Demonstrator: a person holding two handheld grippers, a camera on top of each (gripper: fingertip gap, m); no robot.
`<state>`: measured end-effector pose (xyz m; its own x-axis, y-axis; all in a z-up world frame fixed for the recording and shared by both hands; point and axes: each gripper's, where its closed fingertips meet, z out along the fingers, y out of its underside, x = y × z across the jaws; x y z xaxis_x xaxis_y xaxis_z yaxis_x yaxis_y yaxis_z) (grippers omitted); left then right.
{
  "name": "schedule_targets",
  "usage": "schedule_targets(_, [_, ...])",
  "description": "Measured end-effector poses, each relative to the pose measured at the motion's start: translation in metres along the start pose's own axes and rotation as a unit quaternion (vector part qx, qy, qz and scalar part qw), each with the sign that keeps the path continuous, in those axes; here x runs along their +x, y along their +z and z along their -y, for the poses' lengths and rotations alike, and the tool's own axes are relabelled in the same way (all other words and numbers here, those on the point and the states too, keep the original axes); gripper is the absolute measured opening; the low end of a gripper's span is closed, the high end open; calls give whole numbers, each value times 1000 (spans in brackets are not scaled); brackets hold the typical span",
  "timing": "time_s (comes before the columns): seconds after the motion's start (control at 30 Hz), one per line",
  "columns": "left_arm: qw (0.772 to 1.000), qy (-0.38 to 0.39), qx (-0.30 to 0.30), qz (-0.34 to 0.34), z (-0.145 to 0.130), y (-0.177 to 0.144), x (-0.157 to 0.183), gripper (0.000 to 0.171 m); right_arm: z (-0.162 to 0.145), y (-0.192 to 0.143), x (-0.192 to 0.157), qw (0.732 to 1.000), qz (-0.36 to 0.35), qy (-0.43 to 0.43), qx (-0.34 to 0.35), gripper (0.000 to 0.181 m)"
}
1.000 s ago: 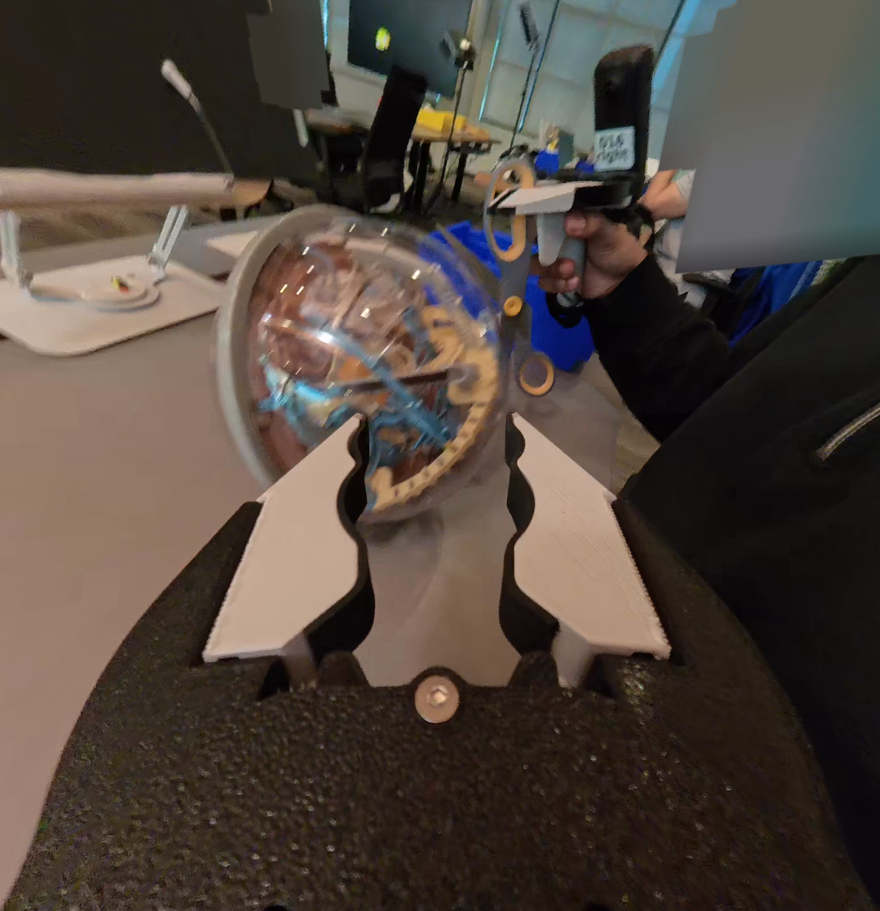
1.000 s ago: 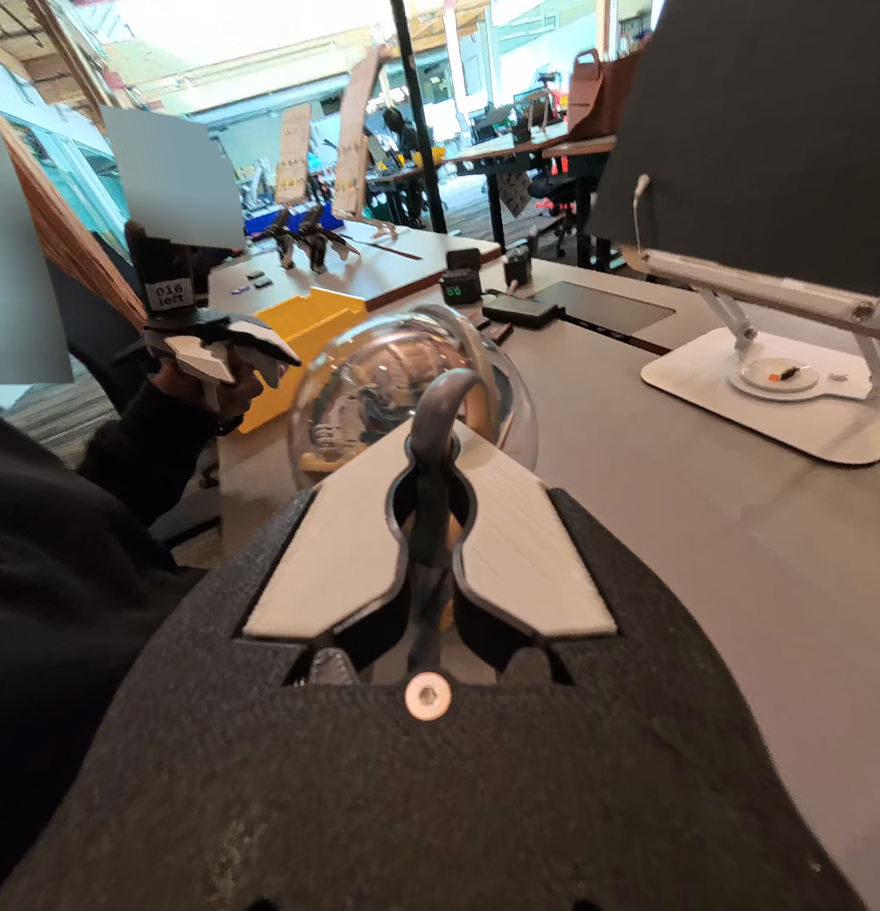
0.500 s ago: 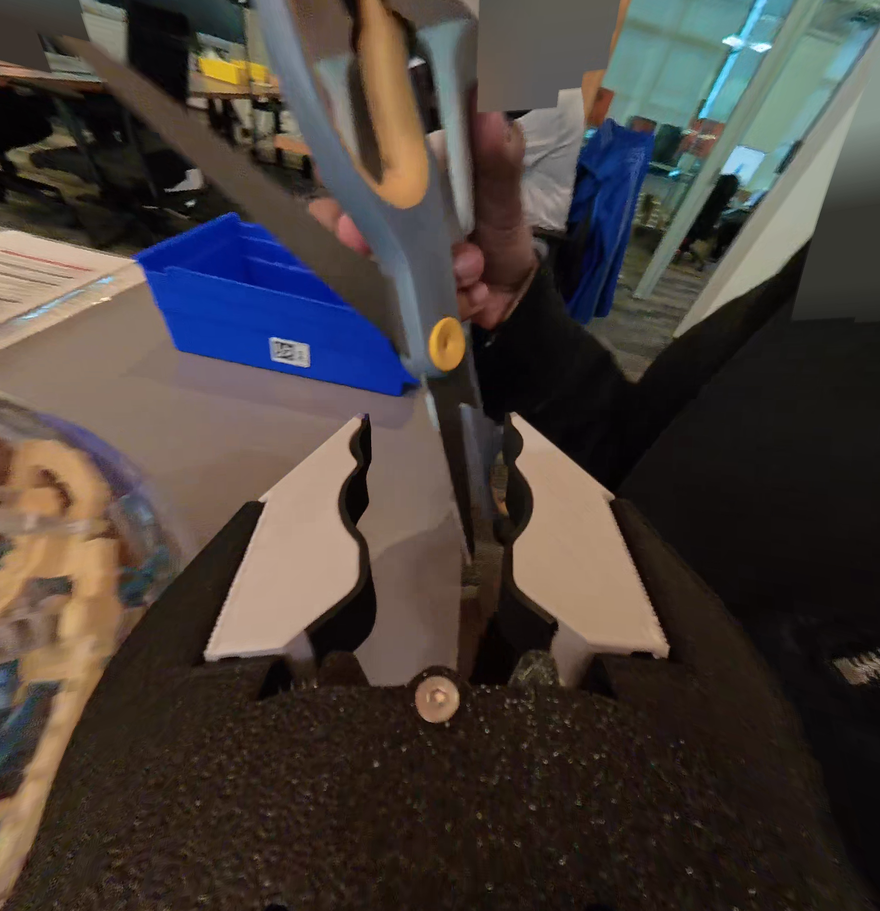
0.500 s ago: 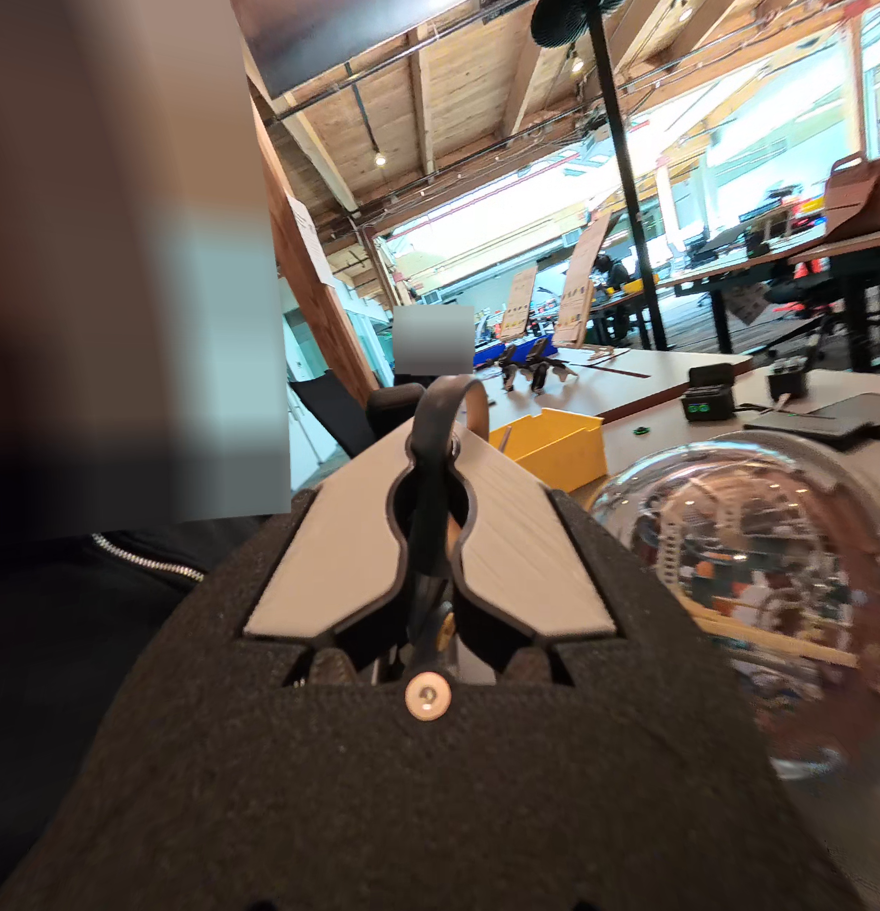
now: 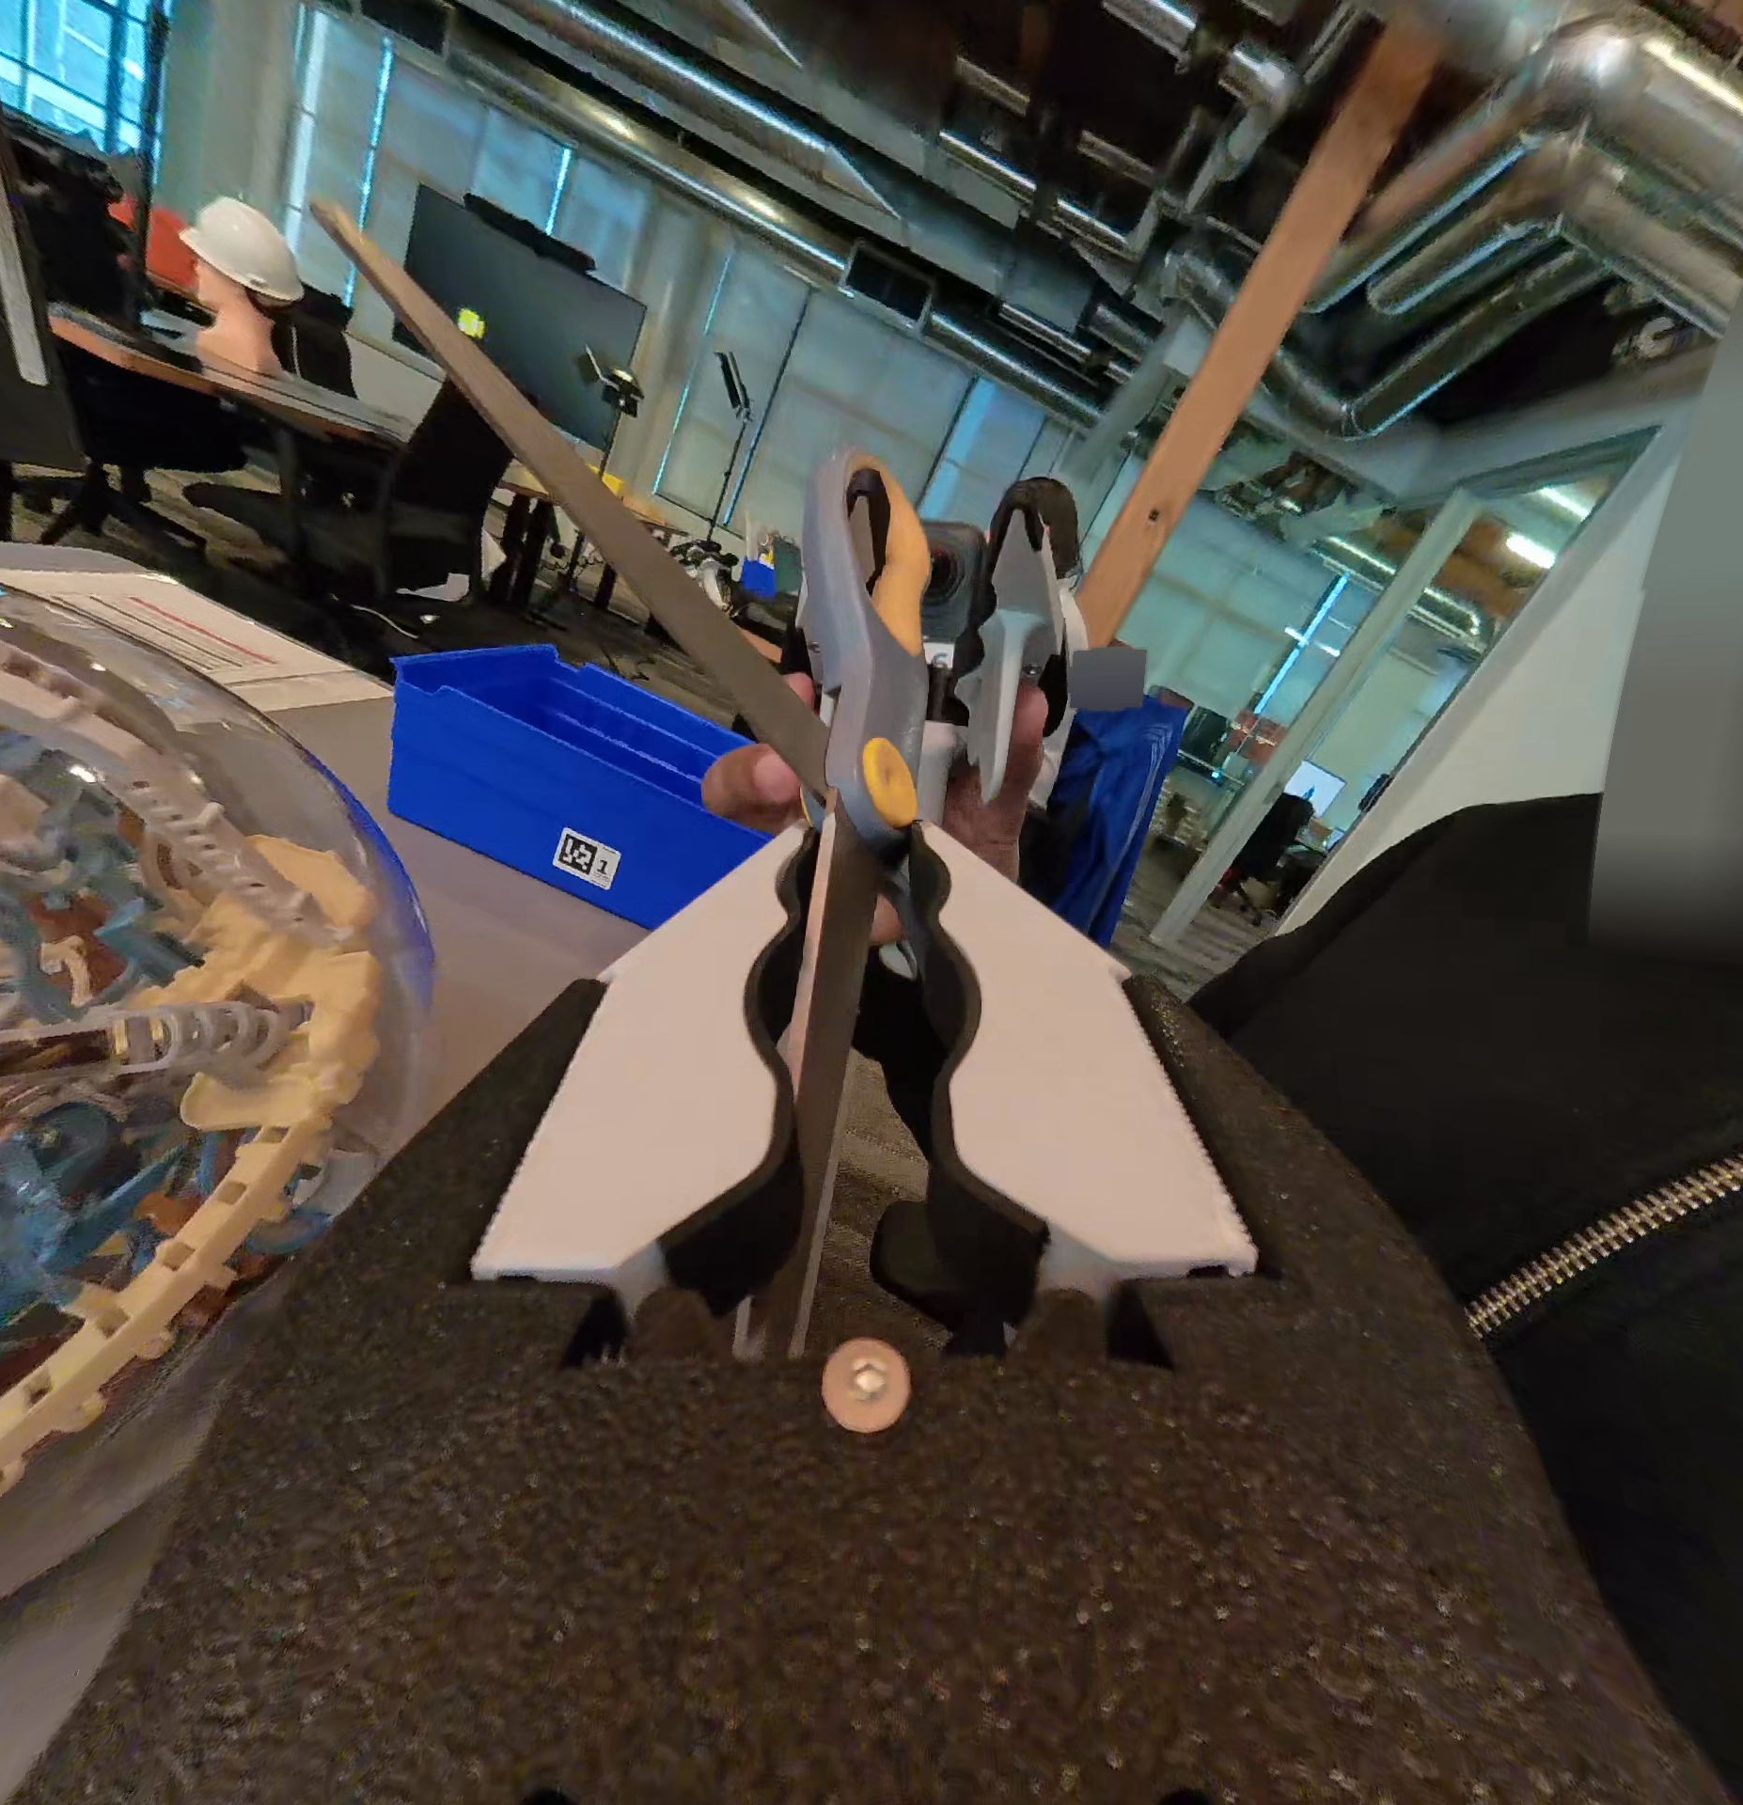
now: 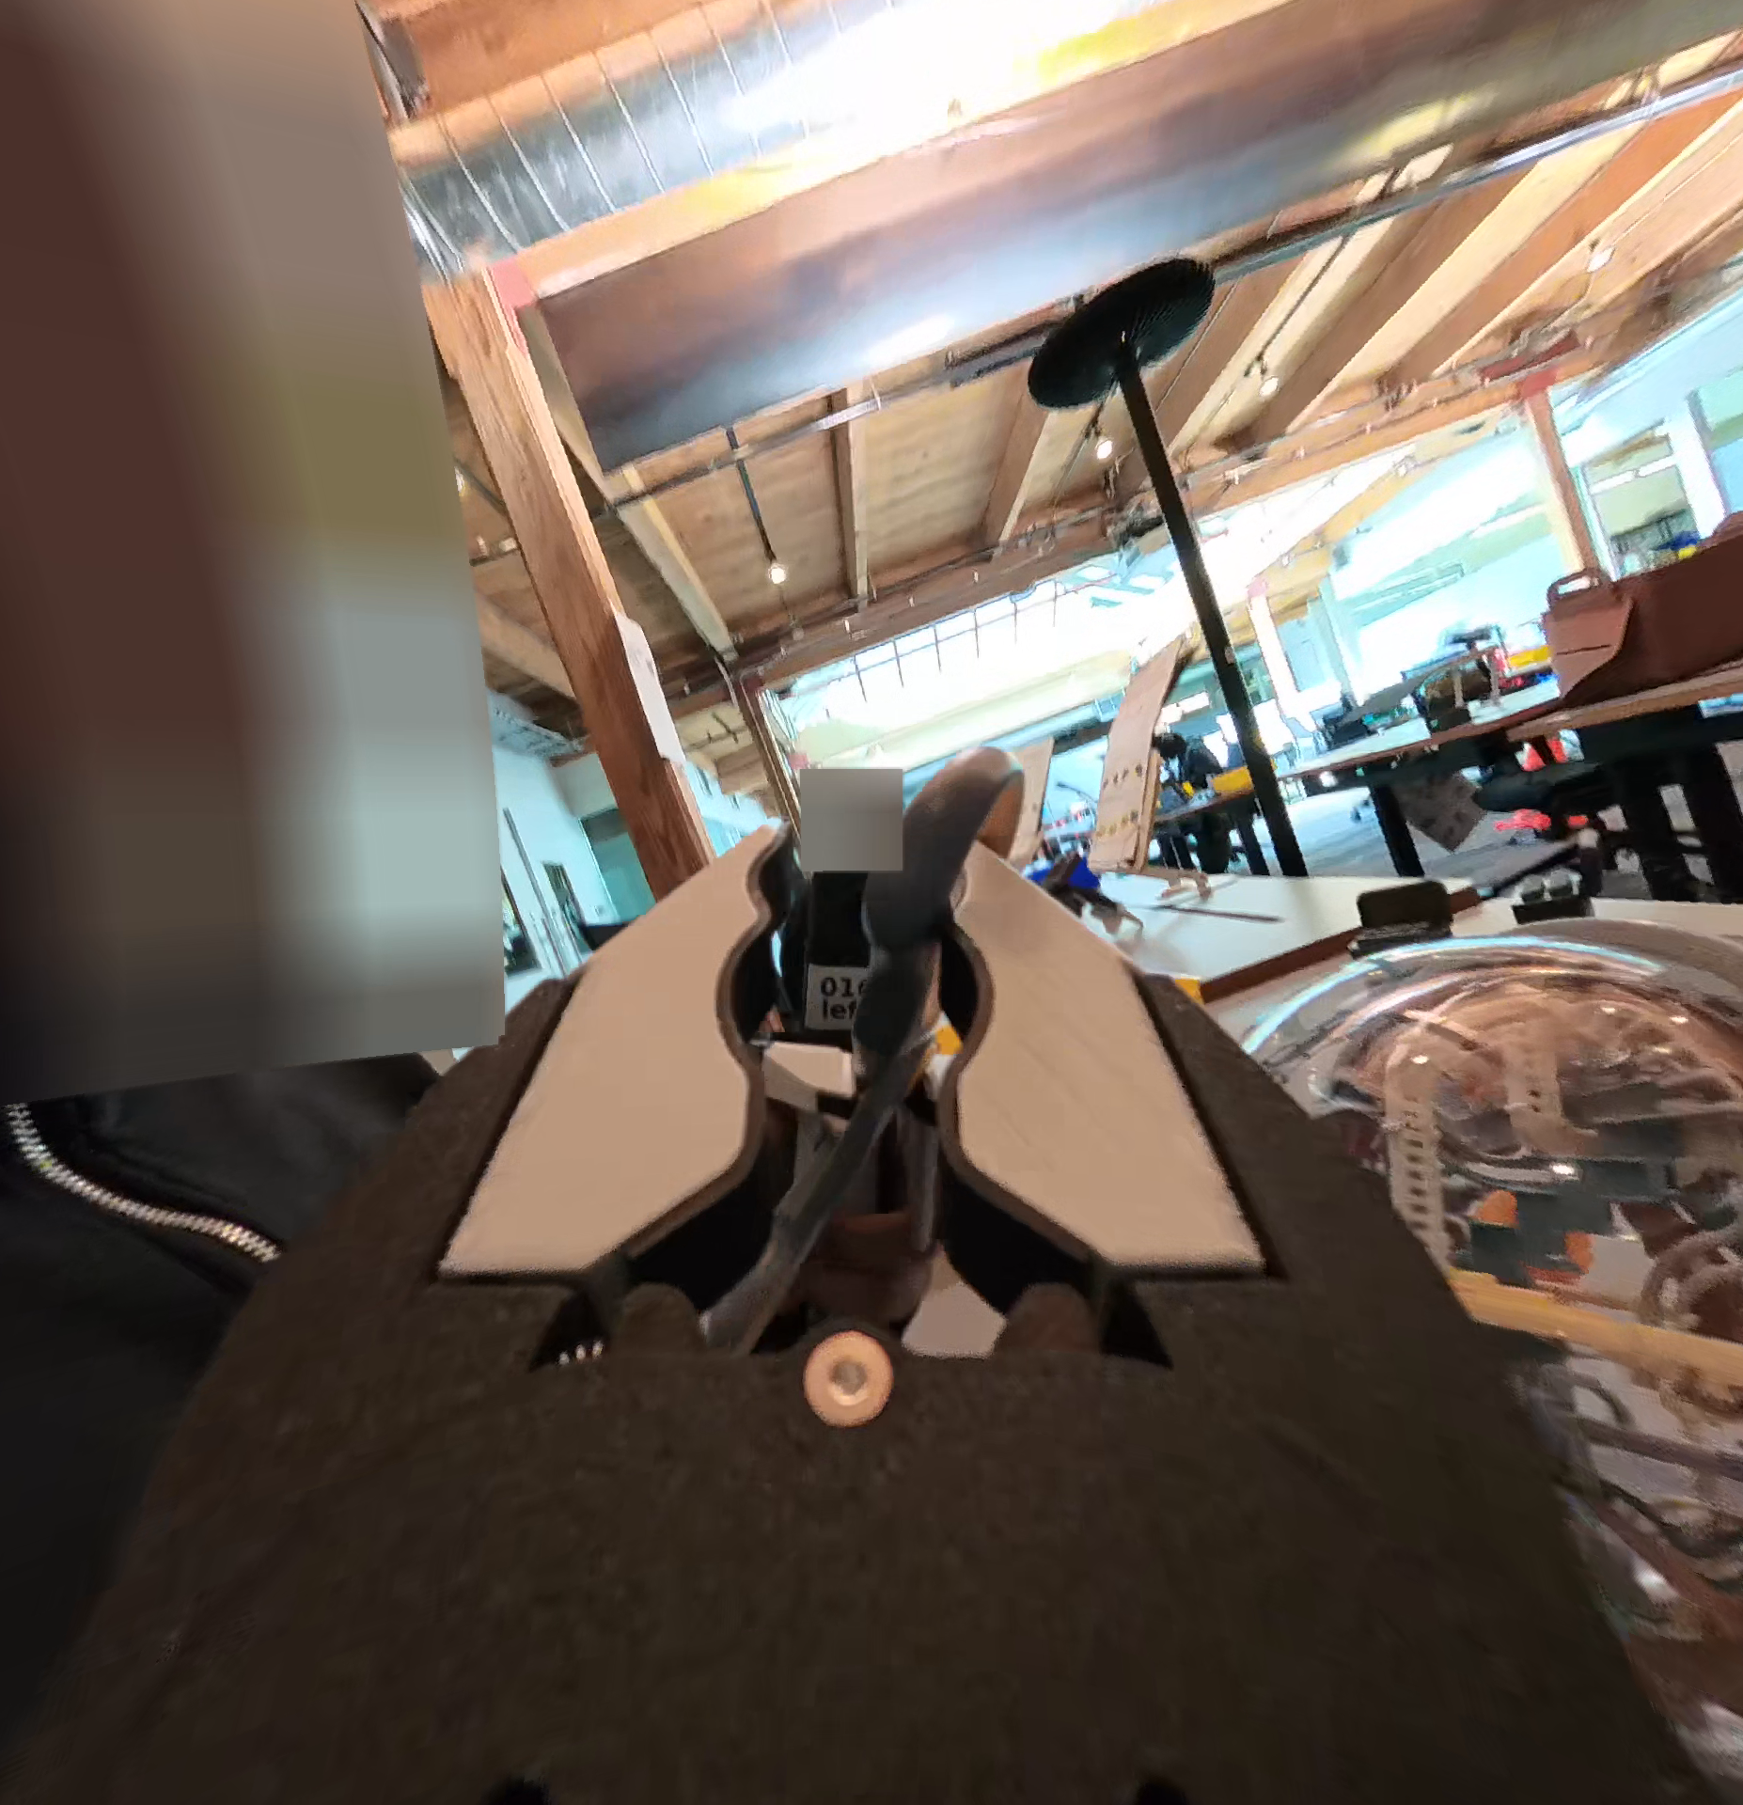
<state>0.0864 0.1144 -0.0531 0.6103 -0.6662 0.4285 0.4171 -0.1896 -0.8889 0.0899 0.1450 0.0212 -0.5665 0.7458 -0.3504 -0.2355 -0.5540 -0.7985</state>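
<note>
Left claw [image 5: 853, 879] clenched on one blade of the scissors [image 5: 863, 703], frame centre; the other blade juts toward upper left, so the scissors stand open. Right claw [image 6: 863, 869] open around the scissors' grey handle loop [image 6: 912, 938], fingers apart from it on the left side. Clear puzzle sphere [image 5: 155, 1026] sits at left edge, on the counter [image 5: 516, 928]. Blue bin [image 5: 555, 762] behind, mid-left. Black zip jacket [image 5: 1532, 1123] at right.
</note>
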Motion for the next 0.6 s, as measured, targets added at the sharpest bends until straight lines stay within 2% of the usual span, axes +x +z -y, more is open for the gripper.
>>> schedule_targets(0.1, [1000, 11, -12, 0, -4, 4, 1, 15, 2, -10, -3, 1000, 12, 0, 29, 26])
schedule_targets(0.23, [1000, 12, -24, -11, -7, 8, 3, 15, 5, -16, -9, 999, 32, 18, 21, 30])
schedule_targets(0.33, [998, 1, -52, -44, -13, 2, 7, 14, 1, -25, -22, 992, 90, 84, -36, 33])
schedule_targets(0.4, [997, -1, -57, -56, -13, -5, 10, 13, 3, -39, -22, 988, 91, 101, -79, 47])
schedule_targets(0.5, [999, -8, -10, -35, 3, -13, 5, 13, 20, -53, 1, 998, 11, 33, -51, 47])
schedule_targets(0.57, [997, -39, 59, -26, 25, -21, -3, 13, 23, -57, 26, 991, -89, -94, -28, 45])
schedule_targets(0.6, [993, -63, 101, -25, 37, -26, -7, 13, 21, -58, 35, 976, -134, -174, -16, 45])
